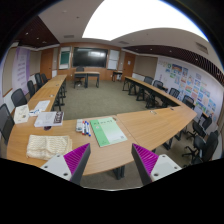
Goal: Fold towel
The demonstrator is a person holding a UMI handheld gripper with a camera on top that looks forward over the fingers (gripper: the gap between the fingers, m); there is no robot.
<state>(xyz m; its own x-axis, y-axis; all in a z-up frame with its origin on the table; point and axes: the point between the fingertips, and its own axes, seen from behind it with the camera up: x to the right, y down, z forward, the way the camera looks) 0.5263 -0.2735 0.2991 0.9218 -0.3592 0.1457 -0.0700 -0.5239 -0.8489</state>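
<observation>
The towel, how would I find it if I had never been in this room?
Start at the long wooden table that curves round the meeting room, on the stretch nearest the gripper. The towel lies there, just ahead of the open gripper's left finger, left of the green-and-white papers. It is the only soft, cream, rumpled thing; the papers nearby are flat.

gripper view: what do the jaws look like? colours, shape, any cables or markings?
The gripper has two dark, blocky fingers, each tapering toward its tip. Each carries a bright magenta pad on its inner face, with fine ridged texture. No cables, labels or printed markings show, and no hand or sleeve is in view.
</observation>
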